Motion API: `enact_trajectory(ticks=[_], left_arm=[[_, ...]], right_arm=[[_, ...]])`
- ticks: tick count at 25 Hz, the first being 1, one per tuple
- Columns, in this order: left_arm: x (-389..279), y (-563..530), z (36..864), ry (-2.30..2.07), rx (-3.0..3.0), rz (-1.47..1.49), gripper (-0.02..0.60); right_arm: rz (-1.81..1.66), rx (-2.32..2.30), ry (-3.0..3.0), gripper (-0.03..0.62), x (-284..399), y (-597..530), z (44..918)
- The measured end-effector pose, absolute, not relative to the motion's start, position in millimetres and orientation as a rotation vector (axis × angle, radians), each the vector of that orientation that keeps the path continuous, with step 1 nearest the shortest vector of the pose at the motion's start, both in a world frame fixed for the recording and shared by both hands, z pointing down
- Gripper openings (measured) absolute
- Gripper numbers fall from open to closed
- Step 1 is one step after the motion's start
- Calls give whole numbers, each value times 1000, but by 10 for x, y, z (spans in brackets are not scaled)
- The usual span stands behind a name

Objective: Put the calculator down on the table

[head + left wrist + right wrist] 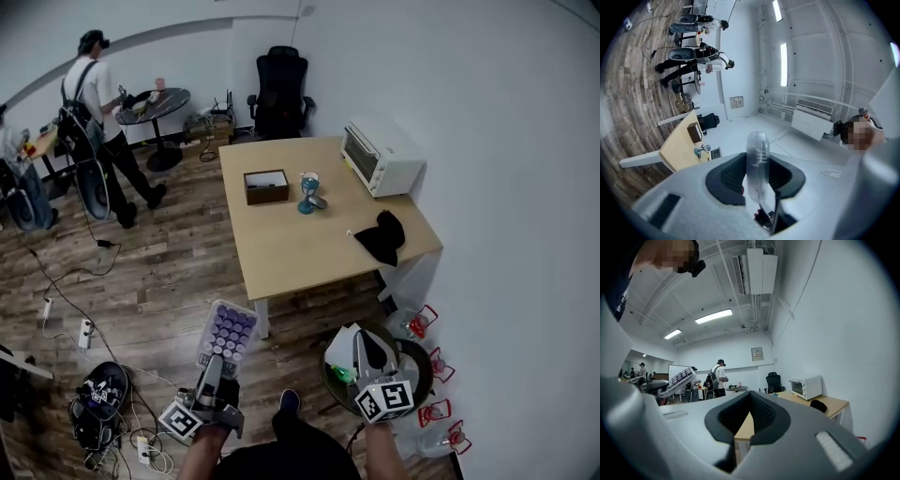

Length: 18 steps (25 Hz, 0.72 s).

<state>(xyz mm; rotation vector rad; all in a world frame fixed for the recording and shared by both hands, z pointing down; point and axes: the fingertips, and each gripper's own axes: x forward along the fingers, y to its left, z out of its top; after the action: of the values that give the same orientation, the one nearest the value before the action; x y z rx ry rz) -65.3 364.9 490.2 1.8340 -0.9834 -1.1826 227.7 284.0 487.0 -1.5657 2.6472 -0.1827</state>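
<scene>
The calculator (228, 335) is off the table (281, 258), over the wood floor (159, 281) by the near edge. A brown box (266, 186), toaster oven (380, 157) and black cloth (382, 236) sit on the table. The left gripper (215, 364) clamps the calculator edge-on, jaws partly spread. The right gripper (373, 349) is closed, empty.

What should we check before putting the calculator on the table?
1. Calculator gripped by the left gripper: ok.
2. Right gripper empty: ok.
3. Bare spot on the table: ok, its near left part is bare.
4. Near enough to the table: not ok, floor lies between.
5. Box, toaster oven and black cloth away from that spot: ok.
</scene>
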Motion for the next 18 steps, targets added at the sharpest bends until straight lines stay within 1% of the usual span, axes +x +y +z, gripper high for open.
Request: enact_trajectory(ticks=[9,18], left_arm=[[-632,2774,4868,-1032,1812,-1229,101],[-745,2130,4892,-1077,1775,-1237,101]], right_arm=[[-208,-1481,2711,2,2320,1771,4912],[-241,-1397,2750,2,2105,1165,4921]])
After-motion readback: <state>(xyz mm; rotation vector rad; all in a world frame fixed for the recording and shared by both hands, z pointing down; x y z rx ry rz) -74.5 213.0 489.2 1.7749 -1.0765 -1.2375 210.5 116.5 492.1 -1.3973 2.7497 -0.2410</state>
